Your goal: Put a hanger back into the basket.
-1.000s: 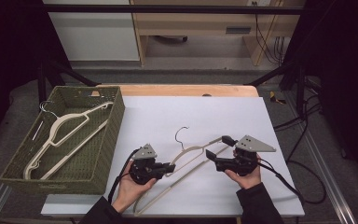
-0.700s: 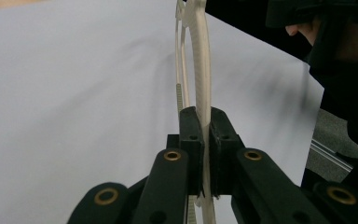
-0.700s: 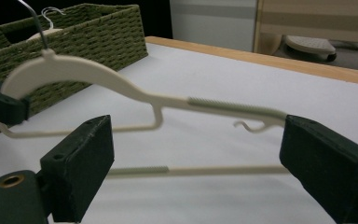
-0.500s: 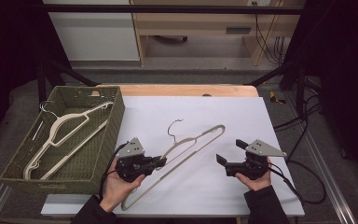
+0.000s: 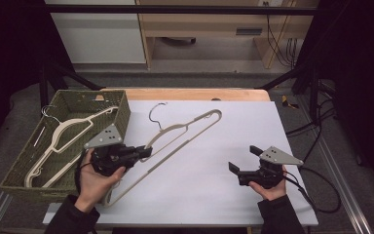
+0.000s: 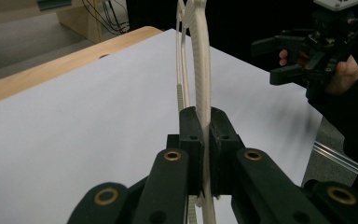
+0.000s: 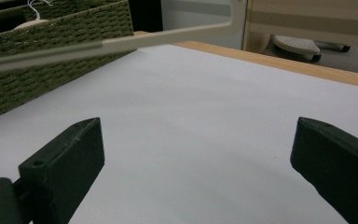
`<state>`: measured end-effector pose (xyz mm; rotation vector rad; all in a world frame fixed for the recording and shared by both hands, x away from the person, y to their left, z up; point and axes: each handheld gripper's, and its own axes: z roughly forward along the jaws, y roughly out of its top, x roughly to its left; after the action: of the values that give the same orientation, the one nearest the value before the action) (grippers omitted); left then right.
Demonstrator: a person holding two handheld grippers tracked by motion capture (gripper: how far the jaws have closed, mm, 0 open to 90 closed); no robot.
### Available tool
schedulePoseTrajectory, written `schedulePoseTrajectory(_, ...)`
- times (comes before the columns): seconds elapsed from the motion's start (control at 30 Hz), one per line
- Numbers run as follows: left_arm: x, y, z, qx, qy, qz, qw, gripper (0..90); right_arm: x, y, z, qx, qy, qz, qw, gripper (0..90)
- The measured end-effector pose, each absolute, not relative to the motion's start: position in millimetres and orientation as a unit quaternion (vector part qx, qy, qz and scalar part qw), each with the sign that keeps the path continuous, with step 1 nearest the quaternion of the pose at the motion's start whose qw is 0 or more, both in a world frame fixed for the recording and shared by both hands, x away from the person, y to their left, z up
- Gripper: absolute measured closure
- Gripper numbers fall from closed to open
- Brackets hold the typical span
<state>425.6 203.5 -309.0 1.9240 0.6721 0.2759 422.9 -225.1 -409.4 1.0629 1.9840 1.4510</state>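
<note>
Far left, the olive-green woven basket [image 5: 121, 114] sits at the table's left edge, same spot as before, with two cream plastic hangers [image 5: 63, 134] lying inside, unmoved.

Next over, my left gripper [image 5: 146, 152] has its black jaws clamped tight on one arm of the cream plastic clothes hanger with a thin wire hook [image 5: 187, 129]; the left gripper view shows the ribbed arm [image 6: 200, 79] pinched between the pads with no gap. Compared with a second ago this hand has come up and toward the basket, and the hanger went with it: it now slants over the white table top [image 5: 214, 190], its low end by my left forearm, its far corner and hook toward the table's back edge, left of centre. Earlier it lay between both grippers near the front edge.

Right side, my right gripper [image 5: 243, 161] sits near the front right of the table, barely shifted. Its jaws have just been opening and now stand wide apart with nothing between them, only bare table in the right gripper view [image 7: 191, 154]. A second ago it was at the hanger's other end; now it's well clear of it.

No brand, label or readable writing anywhere.
</note>
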Motion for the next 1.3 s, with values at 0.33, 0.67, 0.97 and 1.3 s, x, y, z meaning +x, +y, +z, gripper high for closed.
schedulePoseTrajectory(0.33,439,249,-274,0.79,0.281,0.156,0.522,85.4,423,-225,-410,0.388,0.723,0.524,0.229,3.1)
schedulePoseTrajectory(0.67,454,301,-260,0.786,0.299,0.192,0.506,85.3,424,-224,-411,0.389,0.725,0.522,0.228,2.7)
schedulePoseTrajectory(0.97,468,342,-255,0.784,0.316,0.216,0.489,85.3,424,-224,-411,0.39,0.726,0.52,0.227,1.5)
schedulePoseTrajectory(1.3,473,384,-269,0.777,0.341,0.213,0.484,85.2,424,-225,-410,0.384,0.726,0.523,0.228,0.7)
